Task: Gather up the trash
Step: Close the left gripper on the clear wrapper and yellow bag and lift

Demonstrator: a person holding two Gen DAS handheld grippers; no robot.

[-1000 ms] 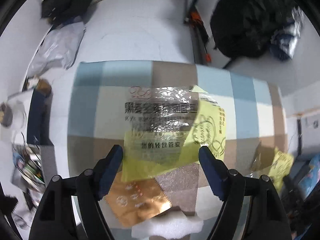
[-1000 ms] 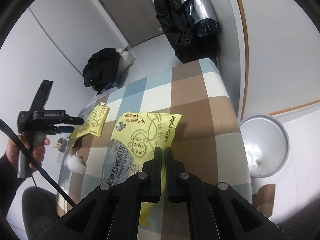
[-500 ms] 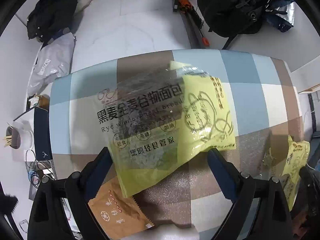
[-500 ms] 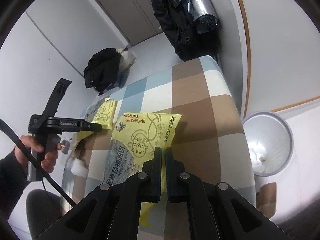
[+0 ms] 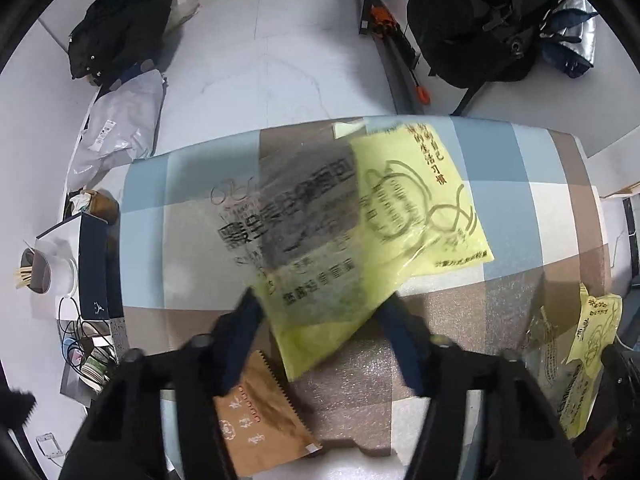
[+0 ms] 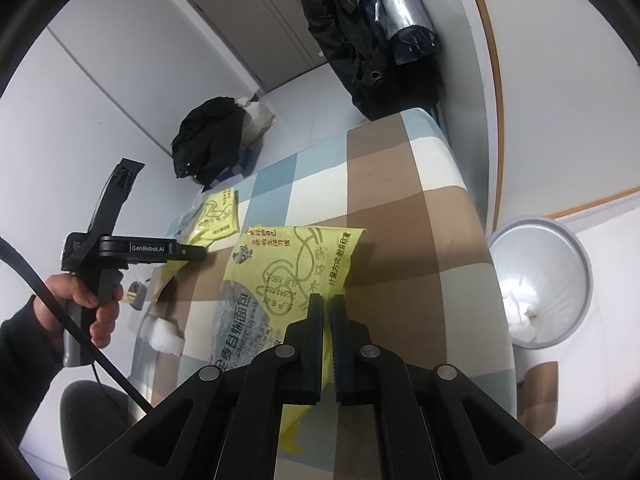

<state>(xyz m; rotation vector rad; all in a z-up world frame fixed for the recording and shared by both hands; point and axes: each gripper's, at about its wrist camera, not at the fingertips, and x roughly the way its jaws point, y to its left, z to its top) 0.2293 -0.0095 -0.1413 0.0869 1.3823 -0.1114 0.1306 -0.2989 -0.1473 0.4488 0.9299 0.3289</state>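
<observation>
Wrapper [image 5: 320,264] slanted, corner between closing left tongs [image 5: 320,320], untouched; right tongs [image 6: 326,312] pinching second wrapper [image 6: 288,264].

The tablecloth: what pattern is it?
The tablecloth is checked in brown, light blue and white, clearest in the right wrist view.

**A lived-in room of a home**

A domestic room is suggested by a table covered with a blue, brown and white checked cloth [image 6: 384,200]. A grey flush door with a lever handle [image 6: 256,12] is set in plain white walls, and the floor is laid with pale tiles [image 5: 264,52]. Black coats and a silver padded jacket [image 6: 384,12] are hung by the wall. A heap of black clothing [image 6: 208,140] is left on the floor, and a round grey wastebasket [image 6: 540,280] is placed beside the table.
</observation>
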